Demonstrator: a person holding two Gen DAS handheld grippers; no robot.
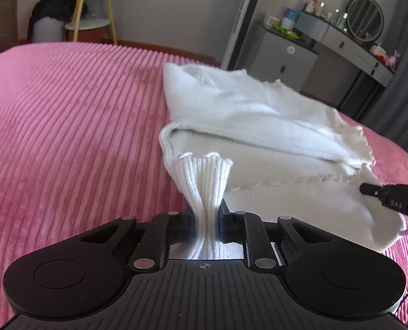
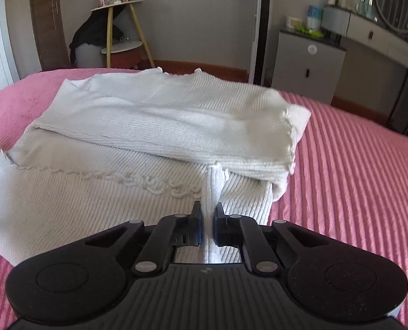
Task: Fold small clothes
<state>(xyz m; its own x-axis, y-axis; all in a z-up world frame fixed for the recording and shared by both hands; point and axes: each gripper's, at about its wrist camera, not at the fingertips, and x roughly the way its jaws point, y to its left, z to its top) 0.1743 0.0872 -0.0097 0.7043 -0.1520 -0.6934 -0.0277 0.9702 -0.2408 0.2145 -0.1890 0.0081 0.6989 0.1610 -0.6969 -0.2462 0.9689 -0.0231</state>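
While both grippers hold it, the white ribbed sweater lies part-folded across the pink bedspread, filling the middle and right of the left wrist view. The left gripper has its jaws pinched narrow on a fanned-out ribbed cuff at lower centre. In the right wrist view the right gripper is likewise clamped on a thin upright pleat of the sweater's hem, low in the frame, with a folded sleeve lying across the body above it. A grey dresser with a round mirror stands at upper right.
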